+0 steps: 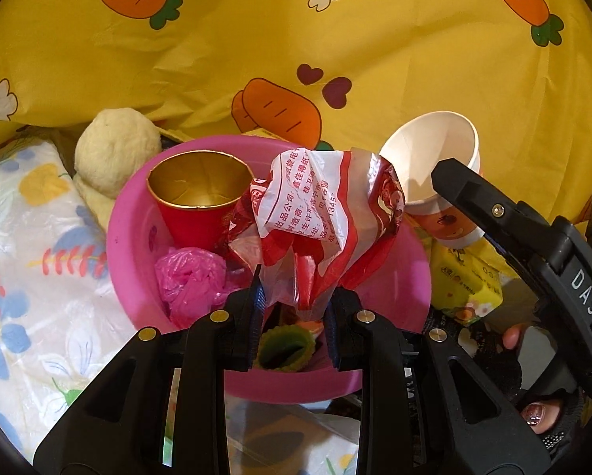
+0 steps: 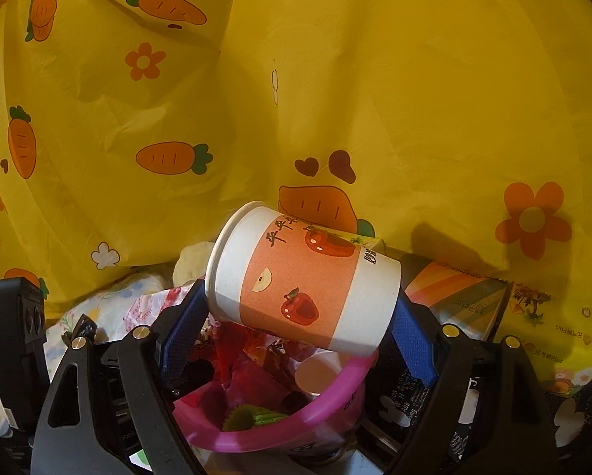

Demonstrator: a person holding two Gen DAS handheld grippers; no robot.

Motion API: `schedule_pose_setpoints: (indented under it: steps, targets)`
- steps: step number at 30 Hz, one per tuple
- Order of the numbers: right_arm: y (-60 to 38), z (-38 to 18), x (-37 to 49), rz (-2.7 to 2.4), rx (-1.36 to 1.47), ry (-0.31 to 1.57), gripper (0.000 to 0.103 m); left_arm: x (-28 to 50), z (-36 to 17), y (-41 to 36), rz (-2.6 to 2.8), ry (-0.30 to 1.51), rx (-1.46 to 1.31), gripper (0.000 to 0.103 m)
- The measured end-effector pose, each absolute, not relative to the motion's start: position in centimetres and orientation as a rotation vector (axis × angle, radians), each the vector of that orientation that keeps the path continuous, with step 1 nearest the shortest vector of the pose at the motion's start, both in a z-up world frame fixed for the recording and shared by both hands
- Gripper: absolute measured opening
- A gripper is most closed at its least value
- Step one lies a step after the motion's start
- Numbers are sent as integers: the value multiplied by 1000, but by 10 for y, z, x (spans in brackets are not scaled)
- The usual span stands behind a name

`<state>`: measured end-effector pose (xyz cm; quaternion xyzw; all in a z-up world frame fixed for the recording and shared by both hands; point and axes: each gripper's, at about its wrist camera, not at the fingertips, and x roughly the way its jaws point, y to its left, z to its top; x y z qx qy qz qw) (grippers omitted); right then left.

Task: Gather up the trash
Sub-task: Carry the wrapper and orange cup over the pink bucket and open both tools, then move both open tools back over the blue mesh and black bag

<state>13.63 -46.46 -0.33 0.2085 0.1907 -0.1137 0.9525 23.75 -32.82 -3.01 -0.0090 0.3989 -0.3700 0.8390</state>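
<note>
In the left wrist view, a floral white plastic bag [image 1: 31,245] lies at nine o'clock, with a cream plush toy [image 1: 114,150] just above it at ten o'clock, touching the rim of a pink basin [image 1: 391,277] that fills the middle. Inside the basin, a red cup with a gold lining [image 1: 199,202] stands upright at the left, a crumpled pink plastic bag [image 1: 191,279] lies below it, and a green fluted cup [image 1: 286,346] sits at six o'clock. The left gripper [image 1: 296,301] is pinching the lower end of a crumpled red-and-white wrapper [image 1: 323,213], which it holds over the basin's centre. At three o'clock, the right gripper [image 1: 505,221] reaches in with a paper cup [image 1: 434,158], and a yellow tissue pack [image 1: 466,281] lies below it beside the basin.

In the right wrist view, the right gripper [image 2: 296,320] clamps the paper cup [image 2: 304,277] across its length, rim against the left finger and base against the right; the cup lies tilted on its side directly over the pink basin [image 2: 335,380]. A yellow carrot-print cloth [image 2: 375,79] covers the whole background from nine to three o'clock.
</note>
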Motion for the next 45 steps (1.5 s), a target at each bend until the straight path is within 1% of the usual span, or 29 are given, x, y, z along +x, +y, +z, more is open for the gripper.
schedule_pose_setpoints:
  steps: [3, 6, 7, 8, 10, 11, 15, 18, 19, 20, 25, 28, 33, 45]
  targets:
    - [-467, -1, 137, -233, 432, 372, 83, 239, -33, -336, -778, 840, -1, 26]
    - [-468, 1, 137, -229, 436, 360, 83, 240, -33, -344, -785, 843, 30, 36]
    - [-467, 1, 136, -225, 437, 355, 83, 239, -33, -345, -809, 838, 29, 48]
    - [-467, 2, 137, -224, 438, 351, 83, 237, -32, -344, -824, 823, 27, 64]
    - [-466, 4, 136, -226, 437, 342, 83, 234, -29, -339, -807, 788, 14, 79]
    - [-466, 4, 136, -223, 438, 341, 83, 234, -29, -335, -804, 785, 2, 82]
    - [-462, 5, 137, -203, 429, 348, 83, 241, -28, -308, -765, 808, -80, 83]
    - [-456, 4, 142, -177, 419, 364, 83, 238, -21, -282, -718, 760, -121, 85]
    - [-453, 3, 143, -167, 417, 368, 83, 235, -19, -273, -689, 744, -130, 88]
    - [-450, 3, 145, -156, 415, 374, 83, 233, -17, -265, -659, 729, -136, 90]
    - [-434, -6, 154, -100, 417, 415, 84, 223, -9, -233, -573, 674, -150, 90]
    - [-425, -14, 161, -69, 420, 457, 87, 220, -10, -219, -545, 669, -164, 93]
    - [-423, -15, 154, -58, 436, 446, 90, 216, -15, -204, -515, 673, -158, 93]
    - [-413, -4, 123, -159, 384, 402, 90, 196, -13, -169, -451, 656, -168, 93]
